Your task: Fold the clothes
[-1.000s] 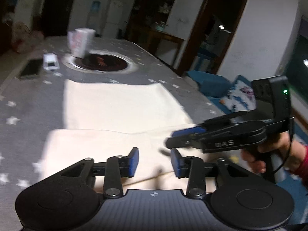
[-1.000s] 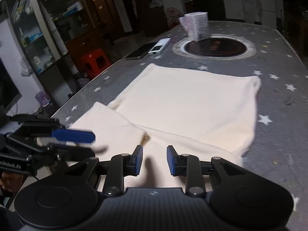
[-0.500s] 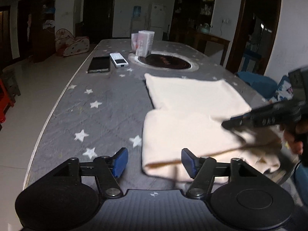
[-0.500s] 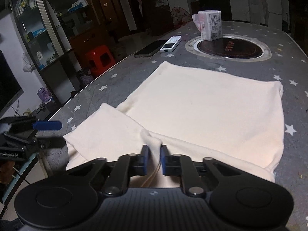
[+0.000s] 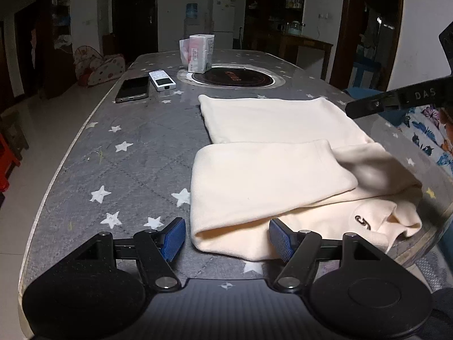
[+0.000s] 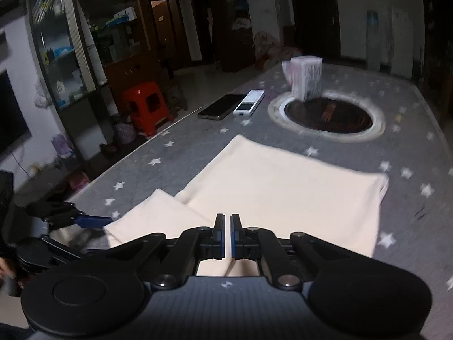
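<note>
A dim room with dark doorways, shelving and a red plastic stool (image 6: 147,107) surrounds a long table (image 5: 127,170) covered in a grey cloth printed with white stars. A round dark insert (image 5: 232,77) is set into the tabletop; a white carton (image 5: 200,53) stands at its far rim. A dark phone (image 5: 133,88) and a white remote (image 5: 162,80) lie side by side to the left of the insert. The cream garment (image 5: 271,170) lies flat on the near half of the table, with one sleeve folded across the body and a small dark emblem showing near its right corner. The left gripper (image 5: 226,239) hovers at the near folded edge of the garment; its blue pads (image 5: 172,238) stand well apart, one at each side of the fold, pressing on nothing, and the jaws have just been opening. The right gripper (image 6: 226,236) has its jaws drawn nearly together, having just been closing; a thin edge of cream cloth appears between the pads, so it is clamped on the garment. From the left wrist view, the right gripper's black body enters from the right edge above the garment.
</note>
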